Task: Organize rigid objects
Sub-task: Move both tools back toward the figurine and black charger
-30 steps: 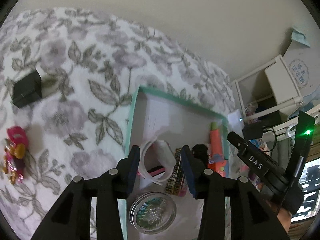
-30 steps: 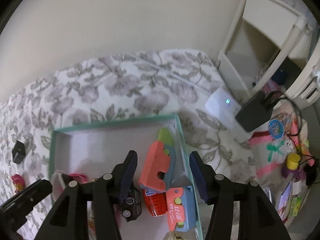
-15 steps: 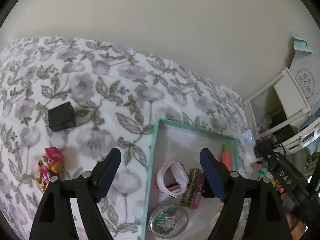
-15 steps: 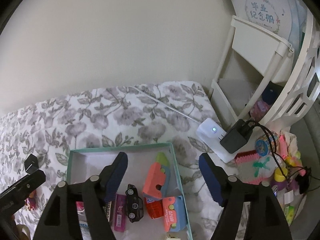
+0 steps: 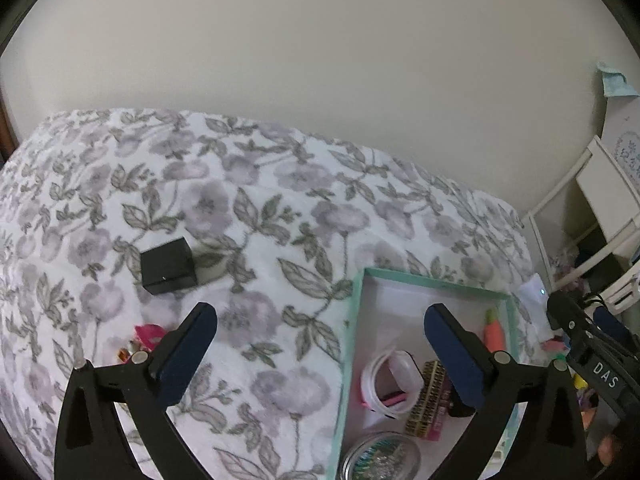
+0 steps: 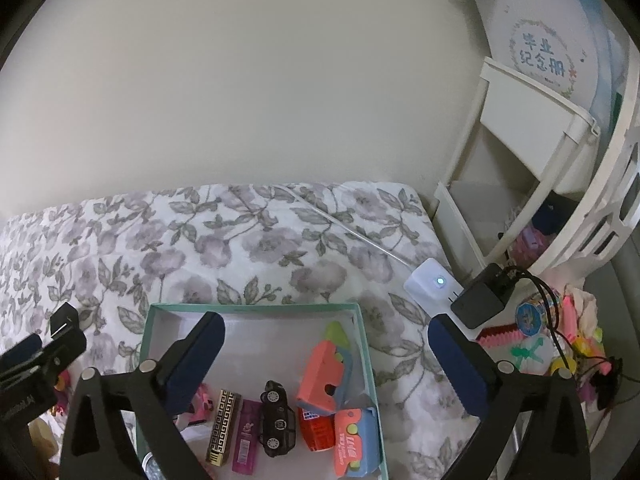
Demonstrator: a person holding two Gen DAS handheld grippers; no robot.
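Observation:
A teal-rimmed box [image 5: 356,292] [image 6: 256,306] lies on the floral bedspread. It holds a white strap [image 5: 378,376], a gold-patterned bar [image 6: 222,426], a pink bar [image 6: 246,436], a black toy car [image 6: 276,424], orange toy pieces [image 6: 322,376] and a round tin [image 5: 380,458]. A black cube [image 5: 168,266] and a pink toy figure [image 5: 146,334] lie on the bedspread left of the box. My left gripper [image 5: 320,354] is open and empty above the box's left rim. My right gripper [image 6: 326,362] is open and empty above the box.
A white charger [image 6: 430,286] with a black plug [image 6: 482,300] lies at the bed's right edge. A white shelf unit [image 6: 532,160] stands to the right, with several small toys [image 6: 552,344] scattered below it. A plain wall runs behind the bed.
Both grippers opened wide and drew up and back from the box. The left view swung left, bringing the black cube and pink figure nearer the middle.

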